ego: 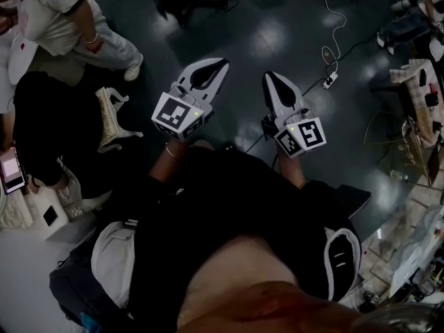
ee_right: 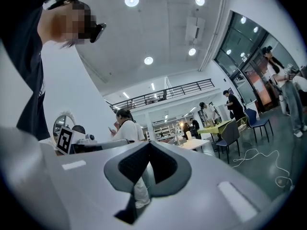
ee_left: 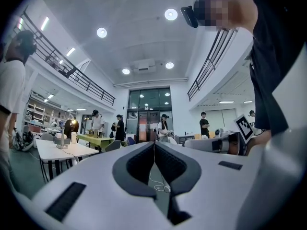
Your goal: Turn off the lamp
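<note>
A: Warm yellow glow, is that the lamp [ee_left: 73, 122]?
B: Yes, lit, far off at middle left, past a white table [ee_left: 72, 151].
A: Grippers?
B: Left gripper [ee_left: 154, 143] and right gripper [ee_right: 149, 143]: jaws pressed together, holding nothing.

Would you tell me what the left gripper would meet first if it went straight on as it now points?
The left gripper, jaws shut, looks free ahead; far off stands a person, though depth is unclear.
</note>
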Available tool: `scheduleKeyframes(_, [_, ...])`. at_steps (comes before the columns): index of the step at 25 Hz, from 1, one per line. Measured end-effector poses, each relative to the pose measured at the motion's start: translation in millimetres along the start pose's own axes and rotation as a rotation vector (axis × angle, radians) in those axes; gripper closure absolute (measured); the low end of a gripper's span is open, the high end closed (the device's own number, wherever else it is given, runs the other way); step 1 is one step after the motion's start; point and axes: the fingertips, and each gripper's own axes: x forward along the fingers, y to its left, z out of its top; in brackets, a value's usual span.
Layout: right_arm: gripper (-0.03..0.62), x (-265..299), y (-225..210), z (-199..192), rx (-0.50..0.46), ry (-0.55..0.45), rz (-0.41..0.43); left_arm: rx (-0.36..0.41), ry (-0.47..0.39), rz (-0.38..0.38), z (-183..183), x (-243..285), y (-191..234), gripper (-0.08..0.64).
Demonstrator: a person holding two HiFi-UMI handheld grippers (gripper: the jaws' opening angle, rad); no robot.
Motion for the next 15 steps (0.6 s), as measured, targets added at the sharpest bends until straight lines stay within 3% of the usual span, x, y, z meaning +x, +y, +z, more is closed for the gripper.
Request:
scheduleKeyframes(9, [0.592, 4.4, -5.4, -9.3, 0.034, -0.003, 0.01, 0.0, 0.022, 0.063, -4.5, -4.2, 12.0, 0.552])
scheduleKeyframes(15, [0.592, 16.4, -20.6, -7.8, 0.022, 0.002, -0.005, -0.011, 0.006, 0.062, -3.9, 10.8, 25.9, 0.552])
